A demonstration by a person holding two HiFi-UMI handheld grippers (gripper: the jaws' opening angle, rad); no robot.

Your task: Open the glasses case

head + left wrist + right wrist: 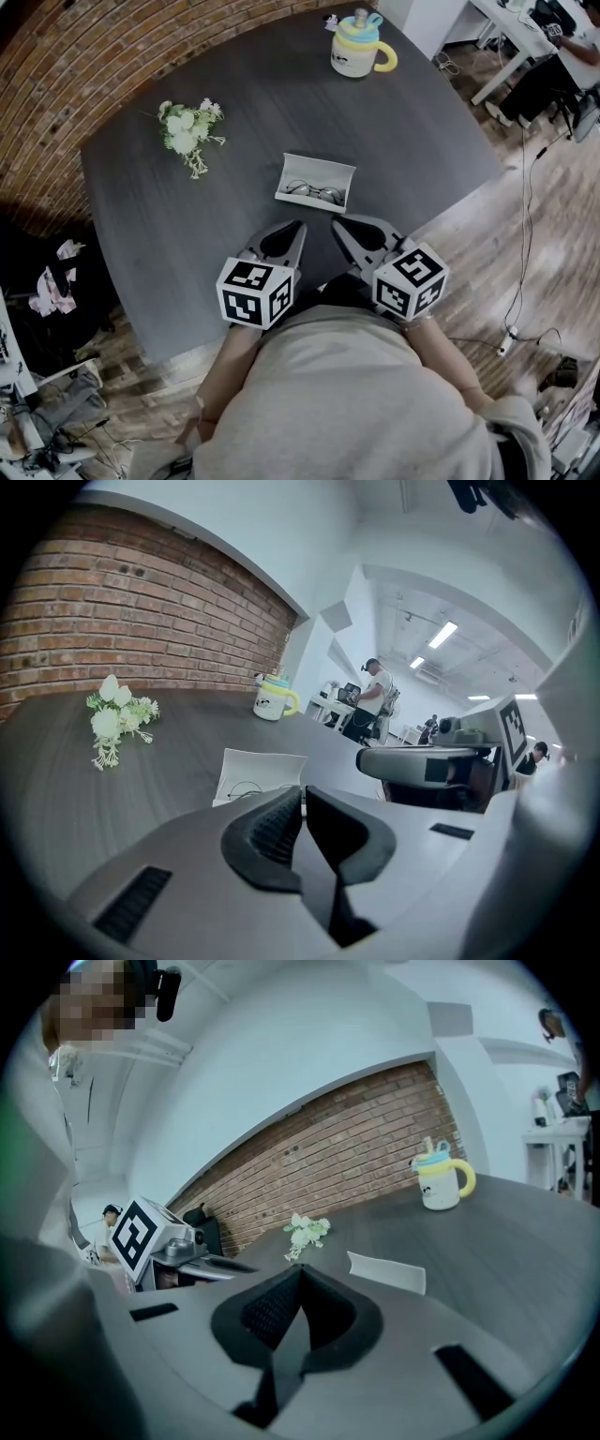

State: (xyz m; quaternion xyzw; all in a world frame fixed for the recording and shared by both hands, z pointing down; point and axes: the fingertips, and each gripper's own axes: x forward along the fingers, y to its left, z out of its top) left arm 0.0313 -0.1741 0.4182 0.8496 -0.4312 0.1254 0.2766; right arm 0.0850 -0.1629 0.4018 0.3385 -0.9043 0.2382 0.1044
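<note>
While the glasses case point(317, 182) is seen lying at the middle of the frame on the dark table point(431, 141), its white shell appears to be laid open already, and glasses point(313, 193) are shown inside it. The left gripper point(298, 228) is held just below the case, to its lower left, and its jaws are pressed together with nothing between them. The right gripper point(337, 228) is held beside it, to the lower right of the case, and its jaws are likewise closed tight on nothing. The case is touched by neither gripper; a strip of bare table is seen between the tips and the near edge.

Now the risks are weighed. If the case is nudged by closed tips, it is likely to be slid up the frame instead of being turned on its hinge, since it is judged light and is braced by nothing. If the white flap is caught from the wrong side, it could be knocked shut and the job undone. If the shell is tipped, the glasses could be spilled onto the table. Only a push can be given by a shut pair, so the jaws would have to be spread before any hold is taken. The cup point(361, 45) at the top and the flowers point(187, 131) at upper left are set well apart and are hardly threatened.
</note>
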